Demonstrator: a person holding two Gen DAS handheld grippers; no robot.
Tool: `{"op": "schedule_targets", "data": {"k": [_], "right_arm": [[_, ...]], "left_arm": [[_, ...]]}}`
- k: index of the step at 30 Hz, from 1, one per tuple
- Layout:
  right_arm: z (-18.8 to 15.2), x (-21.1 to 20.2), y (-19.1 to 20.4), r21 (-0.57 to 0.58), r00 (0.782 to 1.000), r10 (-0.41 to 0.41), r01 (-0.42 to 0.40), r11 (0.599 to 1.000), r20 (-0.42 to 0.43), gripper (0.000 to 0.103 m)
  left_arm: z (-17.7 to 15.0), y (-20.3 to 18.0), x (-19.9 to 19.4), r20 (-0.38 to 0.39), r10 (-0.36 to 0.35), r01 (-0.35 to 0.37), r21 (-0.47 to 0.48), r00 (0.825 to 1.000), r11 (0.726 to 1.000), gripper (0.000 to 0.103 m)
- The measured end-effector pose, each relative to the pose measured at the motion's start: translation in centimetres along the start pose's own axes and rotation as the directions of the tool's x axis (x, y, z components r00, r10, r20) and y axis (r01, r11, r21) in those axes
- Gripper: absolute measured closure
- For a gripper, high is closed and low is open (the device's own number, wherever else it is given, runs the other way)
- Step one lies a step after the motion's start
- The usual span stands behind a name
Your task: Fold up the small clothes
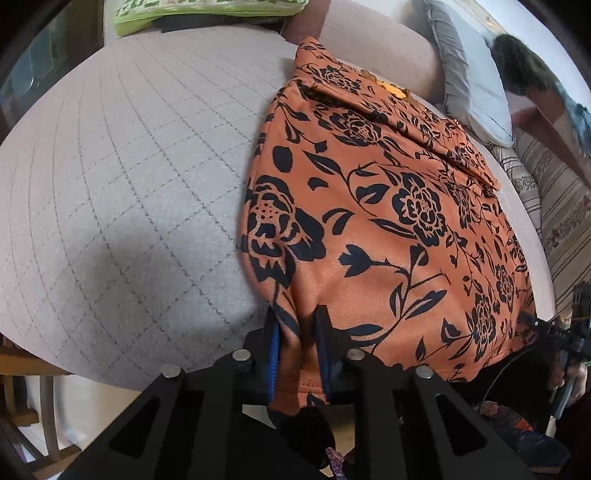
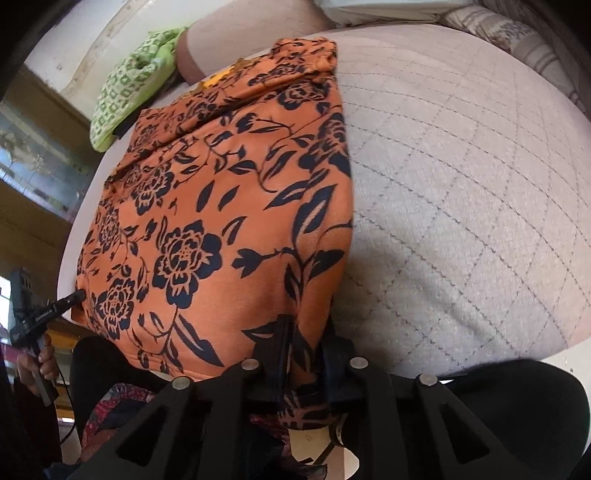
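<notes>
pinched near hem of the orange floral garment [image 1: 369, 221] sits in my left tool [image 1: 297, 354]; my right tool [image 2: 306, 354] grips the other near corner. soft, light, floppy cloth, spread on the quilted bed [image 1: 129, 166]; corners hold best.

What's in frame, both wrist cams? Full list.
garment: 1, orange with black flowers, on the quilted surface, far edge folded over
quilted surface: 1, pale grey, under the garment
green cloth: 1, light green patterned, far edge of the surface
pillow: 1, grey, beyond the surface
striped fabric: 1, beige, beside the surface
left gripper: 1, black, shut on the garment's near hem
right gripper: 1, black, shut on the near hem
hand: 1, holding the left gripper's handle
</notes>
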State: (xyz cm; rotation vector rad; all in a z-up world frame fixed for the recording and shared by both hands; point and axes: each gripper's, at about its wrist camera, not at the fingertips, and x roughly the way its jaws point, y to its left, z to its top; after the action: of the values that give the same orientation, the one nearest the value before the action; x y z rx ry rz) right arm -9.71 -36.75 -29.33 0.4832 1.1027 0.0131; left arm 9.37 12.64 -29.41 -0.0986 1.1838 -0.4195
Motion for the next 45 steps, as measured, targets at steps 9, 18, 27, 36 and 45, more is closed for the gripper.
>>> {"op": "schedule_targets", "data": {"k": [9, 18, 27, 36, 45], "right_arm": [[1.7, -4.3, 0.8, 0.006, 0.979, 0.181, -0.183, 0.983, 0.095, 0.097], [8.5, -8.5, 0.3, 0.086, 0.887, 0.383, -0.416, 0.905, 0.258, 0.097], [21.3, -6.5, -1.1, 0.142, 0.866, 0.362, -0.43, 0.892, 0.344, 0.097], [21.5, -2.2, -3.0, 0.182, 0.898, 0.328, -0.389, 0.903, 0.294, 0.097], [15.7, -1.2, -6.0, 0.296, 0.902, 0.328, -0.407, 0.864, 0.282, 0.097]], "left_arm": [[2.1, 1.2, -3.3, 0.061, -0.179, 0.183, -0.068, 0.982, 0.981, 0.092], [10.9, -0.6, -7.6, 0.165, -0.29, 0.3, -0.041, 0.943, 0.953, 0.096], [22.6, -1.6, -5.2, 0.184, -0.191, 0.198, -0.02, 0.964, 0.98, 0.097], [12.7, -0.4, -5.6, 0.054, -0.065, 0.068, -0.047, 0.996, 0.997, 0.044], [5.1, -2.3, -1.1, -0.079, -0.108, 0.096, -0.142, 0.991, 0.985, 0.042]]}}
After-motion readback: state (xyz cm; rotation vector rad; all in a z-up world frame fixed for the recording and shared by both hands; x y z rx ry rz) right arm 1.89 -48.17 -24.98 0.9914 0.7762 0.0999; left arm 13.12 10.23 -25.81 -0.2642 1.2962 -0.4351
